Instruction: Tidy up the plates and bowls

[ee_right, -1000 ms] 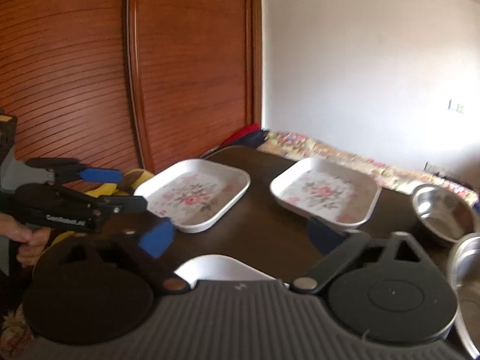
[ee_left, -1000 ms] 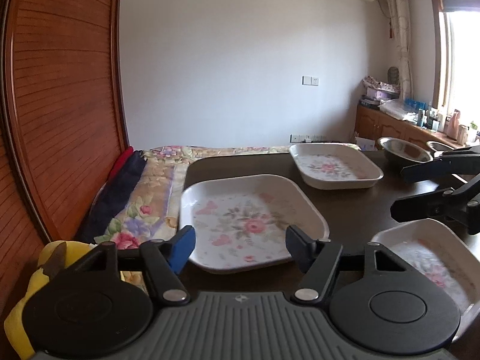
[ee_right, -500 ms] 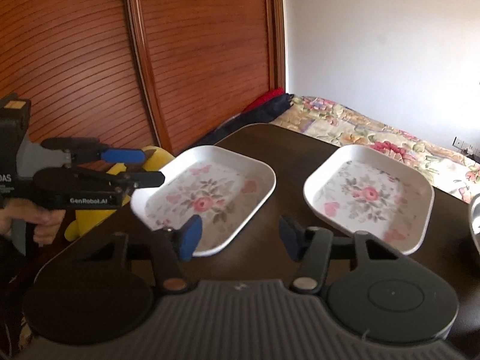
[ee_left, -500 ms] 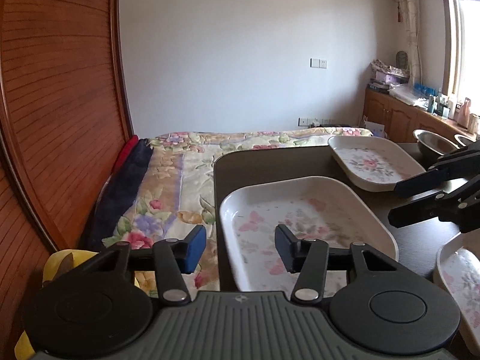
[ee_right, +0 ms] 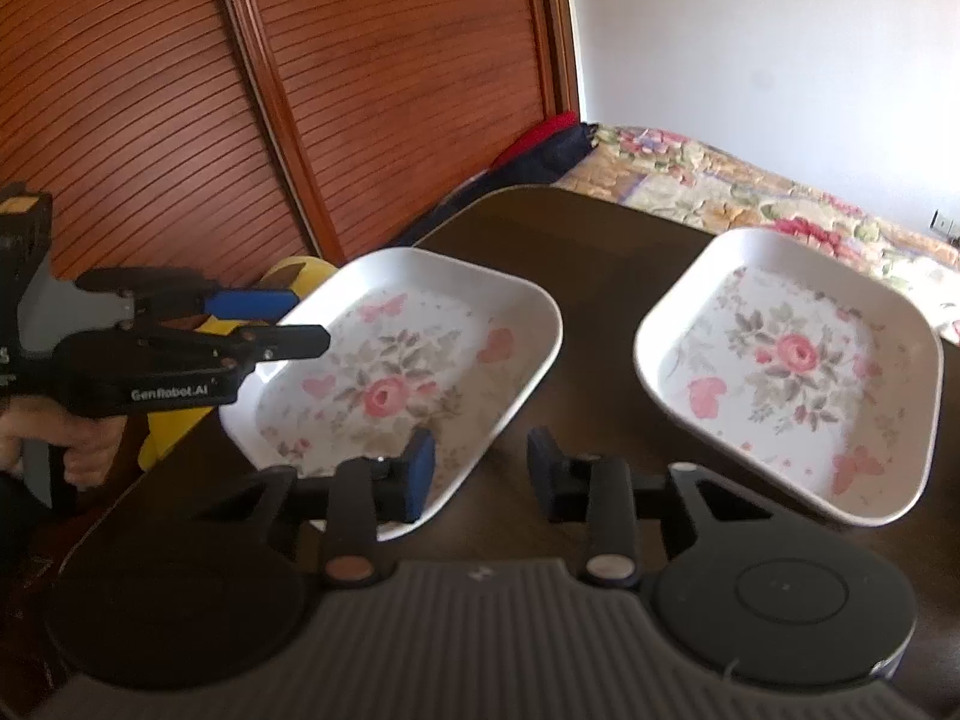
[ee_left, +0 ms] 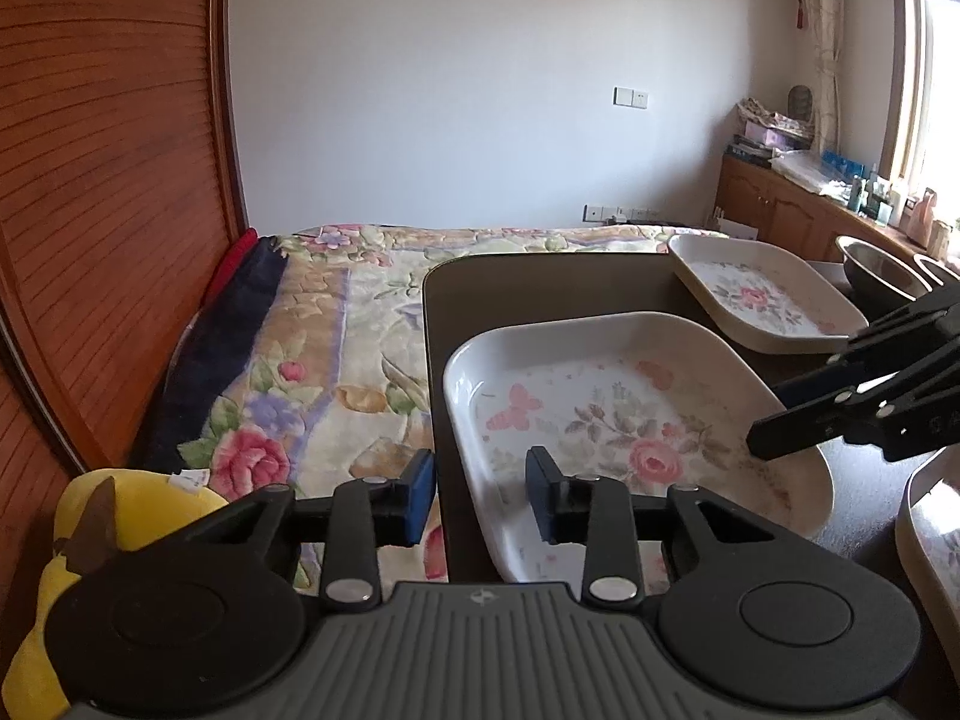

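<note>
The left claw [ee_left: 478, 495] is closing astride the near-left rim of the nearest floral plate [ee_left: 618, 414], its pads not yet pressing on it, while the right claw [ee_right: 480, 471] is closing astride the same plate's opposite rim, also without a grip. That plate lies flat at the left edge of the dark tabletop [ee_left: 540, 282]. Farther back sit a second floral plate [ee_left: 762, 294] and a steel bowl [ee_left: 879, 267].

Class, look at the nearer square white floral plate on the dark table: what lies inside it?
The nearer square white floral plate holds no food, only its printed rose and butterflies. The left gripper covers its near corner.
</note>
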Motion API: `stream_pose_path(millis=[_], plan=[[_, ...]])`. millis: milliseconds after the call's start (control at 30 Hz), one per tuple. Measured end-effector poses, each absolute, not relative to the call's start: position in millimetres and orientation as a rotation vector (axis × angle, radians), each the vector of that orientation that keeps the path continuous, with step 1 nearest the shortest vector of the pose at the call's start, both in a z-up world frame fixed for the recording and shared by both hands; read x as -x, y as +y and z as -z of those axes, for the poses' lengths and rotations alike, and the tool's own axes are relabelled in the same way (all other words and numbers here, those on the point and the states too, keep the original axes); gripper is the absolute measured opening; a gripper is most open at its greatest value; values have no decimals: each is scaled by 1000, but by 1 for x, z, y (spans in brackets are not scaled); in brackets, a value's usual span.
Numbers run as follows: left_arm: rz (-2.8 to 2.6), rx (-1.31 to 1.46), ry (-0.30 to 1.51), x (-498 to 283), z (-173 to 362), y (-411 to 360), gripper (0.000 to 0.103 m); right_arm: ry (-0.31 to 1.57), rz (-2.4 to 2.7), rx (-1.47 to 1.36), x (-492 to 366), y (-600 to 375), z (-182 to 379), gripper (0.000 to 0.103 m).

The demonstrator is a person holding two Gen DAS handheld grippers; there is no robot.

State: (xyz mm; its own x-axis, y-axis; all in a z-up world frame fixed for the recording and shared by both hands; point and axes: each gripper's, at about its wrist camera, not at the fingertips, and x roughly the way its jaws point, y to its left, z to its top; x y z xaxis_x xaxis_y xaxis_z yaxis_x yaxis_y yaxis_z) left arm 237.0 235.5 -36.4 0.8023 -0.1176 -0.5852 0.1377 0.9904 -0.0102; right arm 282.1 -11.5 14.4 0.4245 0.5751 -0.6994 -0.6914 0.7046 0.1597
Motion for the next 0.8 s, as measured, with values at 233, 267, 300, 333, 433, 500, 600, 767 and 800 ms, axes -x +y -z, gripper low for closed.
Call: stream_pose_path(millis=[233,267,300,333,433,500,600,767,800], plan=[[156,-16,631,-238,36,236,52,825,-819,184,-282,-6,-13,22],[151,-17,631,-237,36,234,52,824,-821,182,-282,-6,-12,22],[146,-20,629,-237,36,233,52,826,-822,180,-283,-6,-12,22],[142,-20,628,-236,36,231,52,827,-823,177,-283,-7,-12,22],[137,-20,625,-232,35,228,52,825,-814,167,-282,-8,-13,20],[138,-22,620,-230,33,227,52,820,-810,166,-281,-10,-13,19],[132,-30,608,-226,28,223,52,807,-808,165,-279,-14,-15,18],[119,-40,581,-223,23,214,52,774,-801,145,-276,-23,-22,14],[119,-42,576,-222,23,212,51,769,-799,142,-275,-25,-22,14]])
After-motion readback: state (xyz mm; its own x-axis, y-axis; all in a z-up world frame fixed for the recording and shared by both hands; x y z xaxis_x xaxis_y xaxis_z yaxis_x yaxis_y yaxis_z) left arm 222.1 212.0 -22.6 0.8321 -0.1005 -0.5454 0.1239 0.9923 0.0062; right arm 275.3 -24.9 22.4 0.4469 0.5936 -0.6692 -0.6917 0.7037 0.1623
